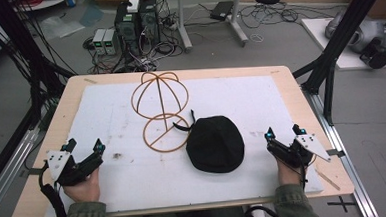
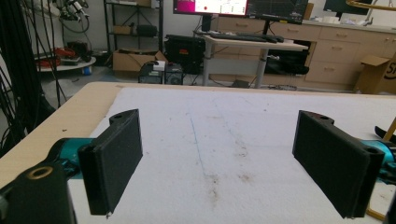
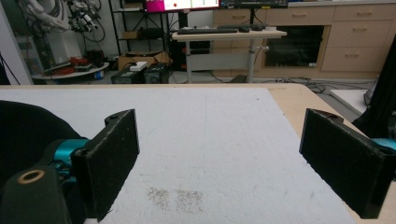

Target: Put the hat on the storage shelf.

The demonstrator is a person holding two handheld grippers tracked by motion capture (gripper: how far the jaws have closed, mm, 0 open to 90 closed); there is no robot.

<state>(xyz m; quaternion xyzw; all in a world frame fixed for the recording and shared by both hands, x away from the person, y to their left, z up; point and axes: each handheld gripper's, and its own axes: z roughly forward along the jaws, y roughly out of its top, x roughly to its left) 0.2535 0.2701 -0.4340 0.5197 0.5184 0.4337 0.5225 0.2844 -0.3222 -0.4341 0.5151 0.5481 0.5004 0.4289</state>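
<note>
With both the left gripper point(image 1: 85, 146) and right gripper point(image 1: 284, 131) standing wide apart and empty, the soft black cap point(image 1: 215, 144) at centre frame may slip or fold when grabbed, or knock the light wire stand point(image 1: 160, 110) just beside it

High view: cam fixed above the person's side of the table point(image 1: 290, 83), looks forward and down, far enough to take the whole white mat point(image 1: 135, 181) and some floor behind. The black cap point(image 1: 215, 143) is near the mat centre; wire stand point(image 1: 160, 110) just behind-left of the cap.

Left gripper view: cam rides on the left gripper point(image 2: 219, 163), very low and close to the mat point(image 2: 224, 135), faces across it to the desks; a stand piece point(image 2: 387, 130) at the right edge.

Right gripper view: same low, close setting on the right gripper point(image 3: 219, 163), well right of the cap point(image 3: 23, 135), which enters at left.

All 3 views share the mat; high + right gripper views share the cap.
</note>
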